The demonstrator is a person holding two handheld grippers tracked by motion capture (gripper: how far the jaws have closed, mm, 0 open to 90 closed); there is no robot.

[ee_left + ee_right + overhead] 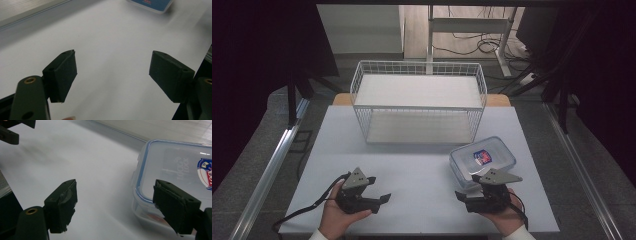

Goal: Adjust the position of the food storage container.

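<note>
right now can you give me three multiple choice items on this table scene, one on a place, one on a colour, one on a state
1. Where does the clear lidded container sit?
A. inside the wire basket
B. on the table, in front of the basket's right end
C. at the table's left edge

2. What colour is the seal line round the container's lid?
A. blue
B. red
C. green

3. How does the right claw stand?
A. shut on the lid
B. shut on nothing
C. open, one jaw over the container's rim

Answers:
1 B, the high view shows it in front of the white wire basket, by the right hand.
2 A, the right gripper view shows a blue line round the lid.
3 C, the jaws stand wide apart with table between them.
</note>
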